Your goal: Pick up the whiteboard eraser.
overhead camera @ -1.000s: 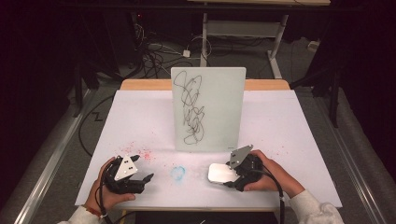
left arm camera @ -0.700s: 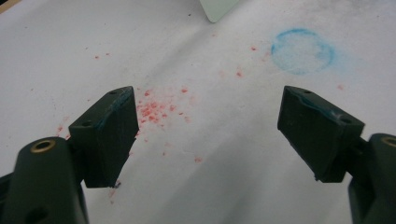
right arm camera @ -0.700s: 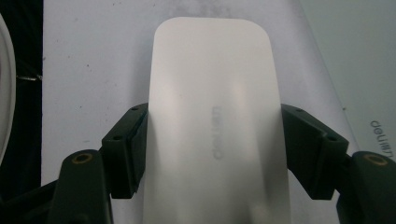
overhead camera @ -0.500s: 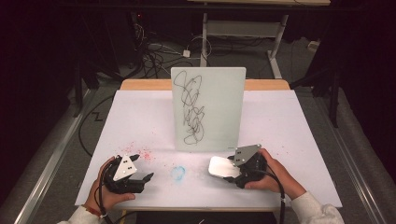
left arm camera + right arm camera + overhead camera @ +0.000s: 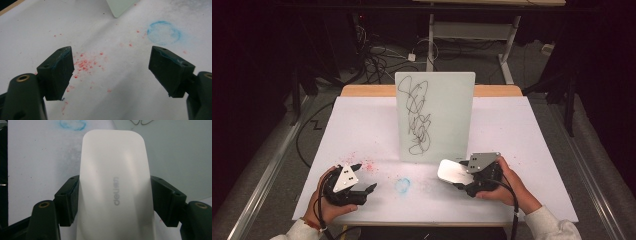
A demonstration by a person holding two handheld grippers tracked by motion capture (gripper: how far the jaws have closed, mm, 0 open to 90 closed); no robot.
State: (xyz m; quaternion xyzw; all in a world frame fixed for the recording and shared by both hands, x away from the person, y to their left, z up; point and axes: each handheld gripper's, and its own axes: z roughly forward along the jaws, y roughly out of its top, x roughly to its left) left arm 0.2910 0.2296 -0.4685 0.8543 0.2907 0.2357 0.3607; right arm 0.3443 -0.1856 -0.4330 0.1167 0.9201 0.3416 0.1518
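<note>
A pale green board (image 5: pixel 437 117) stands upright mid-table, its left half covered in black scribble (image 5: pixel 414 117). My right gripper (image 5: pixel 459 176) is shut on a white deli eraser (image 5: pixel 453 171), held just in front of the board's lower right part. In the right gripper view the eraser (image 5: pixel 115 182) sits squeezed between both jaws, and the board's face (image 5: pixel 175 152) rises close behind it. My left gripper (image 5: pixel 364 177) is open near the table's front left, low over the paper. Its jaws are wide apart in the left gripper view (image 5: pixel 112 67), with nothing between them.
White paper (image 5: pixel 362 125) covers the table. A blue chalky ring (image 5: pixel 402 185) marks it between the grippers, and red specks (image 5: pixel 362 162) lie by the left gripper. Cables (image 5: pixel 377 55) and desk legs stand on the dark floor beyond the far edge.
My right gripper has carried the eraser a little forward, closer to the foot of the board. The left gripper has hardly moved.
</note>
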